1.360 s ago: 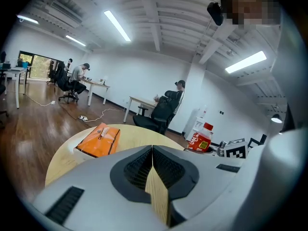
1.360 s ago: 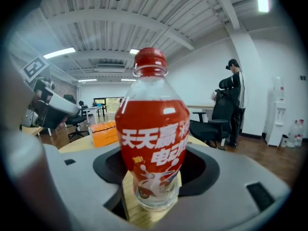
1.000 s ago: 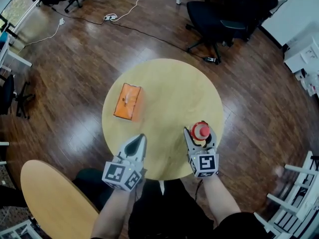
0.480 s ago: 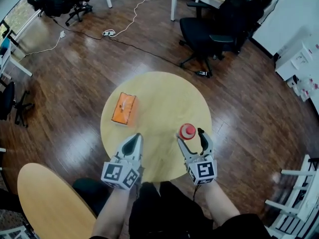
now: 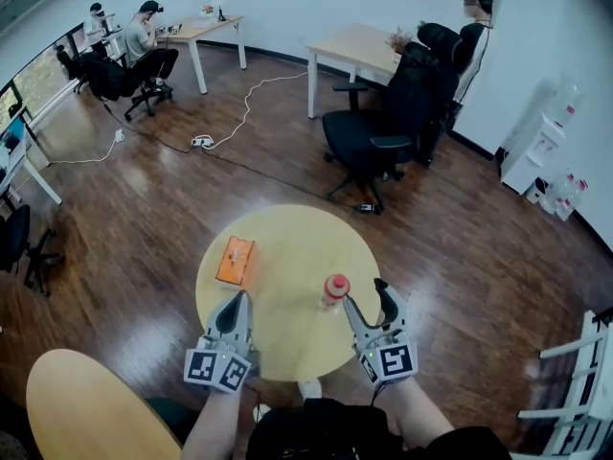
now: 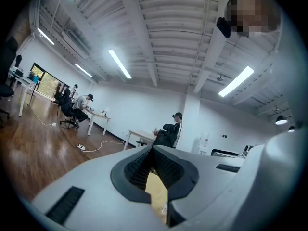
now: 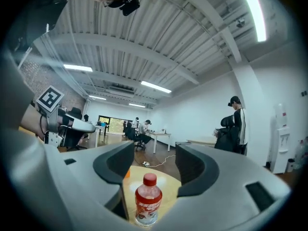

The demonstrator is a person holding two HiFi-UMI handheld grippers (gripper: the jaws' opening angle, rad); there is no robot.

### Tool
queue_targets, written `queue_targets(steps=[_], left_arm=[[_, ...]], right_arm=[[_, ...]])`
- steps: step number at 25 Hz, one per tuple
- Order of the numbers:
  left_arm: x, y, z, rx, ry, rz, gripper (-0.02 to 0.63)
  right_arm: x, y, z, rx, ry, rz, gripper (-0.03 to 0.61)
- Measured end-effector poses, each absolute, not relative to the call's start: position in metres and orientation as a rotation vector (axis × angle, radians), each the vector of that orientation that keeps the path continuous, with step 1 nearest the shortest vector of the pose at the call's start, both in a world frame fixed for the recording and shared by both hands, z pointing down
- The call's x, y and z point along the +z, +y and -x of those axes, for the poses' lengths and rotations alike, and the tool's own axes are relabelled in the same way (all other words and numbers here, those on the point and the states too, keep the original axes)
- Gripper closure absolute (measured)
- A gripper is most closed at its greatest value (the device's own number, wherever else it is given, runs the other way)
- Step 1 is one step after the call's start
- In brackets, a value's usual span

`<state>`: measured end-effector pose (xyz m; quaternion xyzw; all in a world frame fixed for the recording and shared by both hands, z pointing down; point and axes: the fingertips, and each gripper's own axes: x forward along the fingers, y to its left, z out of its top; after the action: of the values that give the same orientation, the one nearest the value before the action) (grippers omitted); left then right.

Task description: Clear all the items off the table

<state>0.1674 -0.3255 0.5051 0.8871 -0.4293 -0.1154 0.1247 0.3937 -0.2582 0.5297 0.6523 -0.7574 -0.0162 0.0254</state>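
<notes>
The red-capped drink bottle (image 5: 333, 289) stands upright on the round wooden table (image 5: 287, 247), toward the near right part of the top. From my right gripper (image 5: 365, 293) I look straight at it (image 7: 147, 199). Its red label faces me, and it sits low in the gap between my two jaws, nearer the left one. My right jaws are spread wide and are closing, with neither pad pressing on the bottle. I cannot tell whether the left pad brushes it.

The other item on the table is a flat orange packet (image 5: 236, 261). It lies toward the left edge, well apart from the bottle.

My left gripper (image 5: 237, 303) hovers over the near left rim of the table, just short of the packet. Its jaws are pressed together with nothing between them, and through the slit under the closed tips (image 6: 154, 150) I see only a strip of tabletop.

A second round wooden table (image 5: 96, 401) sits at my lower left, apart from the first. Beyond the main table a black office chair (image 5: 374, 132) stands on the dark wood floor (image 5: 144, 209), with a light desk (image 5: 359, 44) behind it. A person (image 5: 471, 27) stands by another chair at the far right. A white cable runs across the floor to a power strip (image 5: 202, 142). More people sit at a desk (image 5: 196, 29) along the far wall.
</notes>
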Motion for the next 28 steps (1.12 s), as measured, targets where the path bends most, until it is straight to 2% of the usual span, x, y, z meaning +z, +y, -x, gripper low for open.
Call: queue_targets(steps=[2,3,4,7,8,10,16,28], left_arm=[[0.495,-0.327,-0.151,-0.384,-1.277,-2.567,0.611],[0.489,-0.328,-0.142,-0.403,-1.291,-2.562,0.611],[0.481,-0.328,-0.133,-0.414,-1.303,-2.567,0.611],[0.459,-0.315,-0.106,-0.409,-1.324,-2.611,0.611],[0.456,-0.307,-0.097,-0.401,-1.332,-2.622,0.611],[0.453,-0.295,-0.077,-0.387,-1.365,-2.633,0.611],[0.461,-0.28,-0.015,-0.435,-1.5,-2.574,0.611],[0.455,-0.263,0.022,-0.438,-1.542,-2.571,0.611]], right_arm=[[0.515,-0.255,-0.394,-0.093,-2.327,-2.044,0.319],[0.507,-0.256,-0.39,-0.103,-2.325,-2.06,0.361],[0.5,-0.257,-0.384,-0.111,-2.325,-2.074,0.367],[0.482,-0.255,-0.356,-0.128,-2.336,-2.09,0.465],[0.479,-0.253,-0.348,-0.124,-2.342,-2.089,0.48],[0.473,-0.251,-0.33,-0.105,-2.385,-2.081,0.565],[0.46,-0.253,-0.281,-0.085,-2.545,-1.989,0.575],[0.462,-0.261,-0.237,0.043,-2.659,-1.906,0.577]])
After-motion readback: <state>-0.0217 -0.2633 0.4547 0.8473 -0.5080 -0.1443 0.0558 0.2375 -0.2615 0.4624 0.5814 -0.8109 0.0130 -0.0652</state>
